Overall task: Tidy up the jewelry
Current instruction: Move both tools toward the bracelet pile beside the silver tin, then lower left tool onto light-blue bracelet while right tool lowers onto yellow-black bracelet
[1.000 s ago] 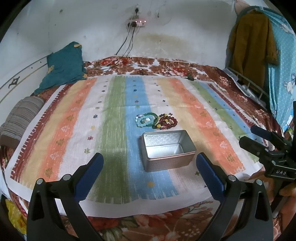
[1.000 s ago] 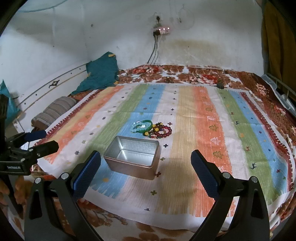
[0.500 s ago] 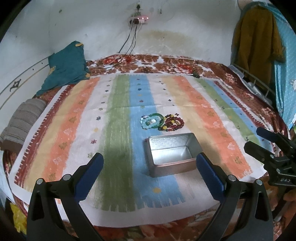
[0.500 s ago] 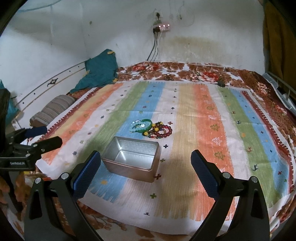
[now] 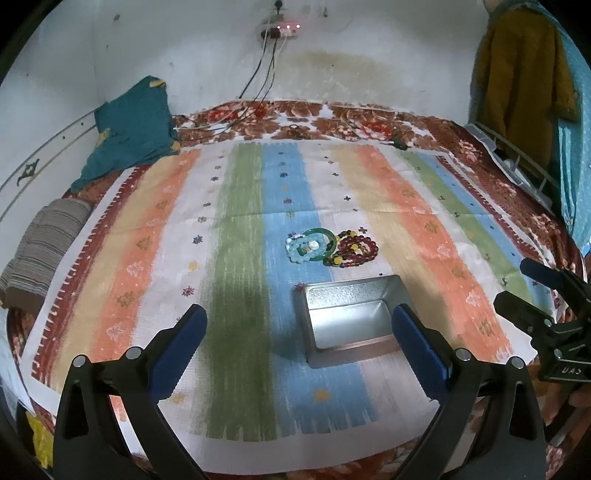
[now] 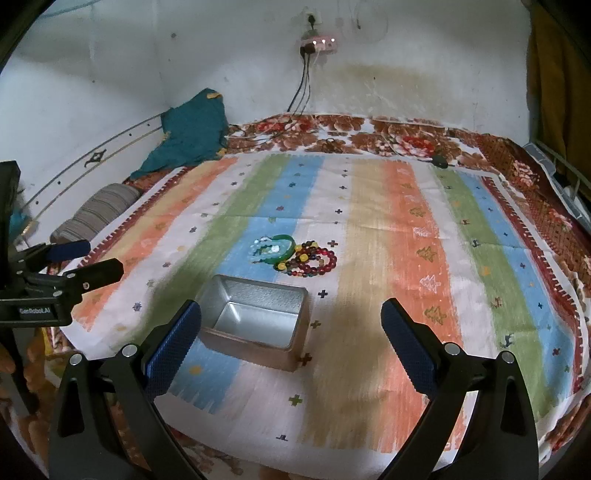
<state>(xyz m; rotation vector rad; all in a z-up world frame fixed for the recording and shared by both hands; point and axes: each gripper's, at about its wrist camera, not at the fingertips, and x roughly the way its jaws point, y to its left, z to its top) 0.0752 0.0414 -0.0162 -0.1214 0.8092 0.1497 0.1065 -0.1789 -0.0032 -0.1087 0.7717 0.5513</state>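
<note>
Striped cloth (image 5: 236, 258) spread flat over a floral bedspread (image 5: 369, 122), with bands of orange, green, blue and white running from near to far. Open rectangular metal tin (image 5: 351, 317) on the blue and white bands near the cloth's near edge, nothing inside; same tin (image 6: 255, 317) low and left of centre in the right wrist view. Just beyond the tin, apart from it: green bangle (image 5: 320, 243) with a pale blue bead bracelet (image 5: 301, 249) lying across it, and touching its right side a heap of dark red and amber bead bracelets (image 5: 354, 253).

Left gripper (image 5: 297, 341) held low over the cloth's near edge, blue-padded fingers (image 5: 177, 343) spread wide, empty, right finger crossing in front of the tin's right end. Right gripper (image 6: 290, 343) likewise spread wide and empty, tin just behind its left finger; also seen at the right edge of the left wrist view (image 5: 532, 291), fingers parted, right of the tin.

Teal cloth (image 5: 129, 129) bunched at the far left by the wall; grey striped roll (image 5: 40, 243) on the left. Power strip (image 5: 282, 26) on the far wall, cables hanging to the bed.
</note>
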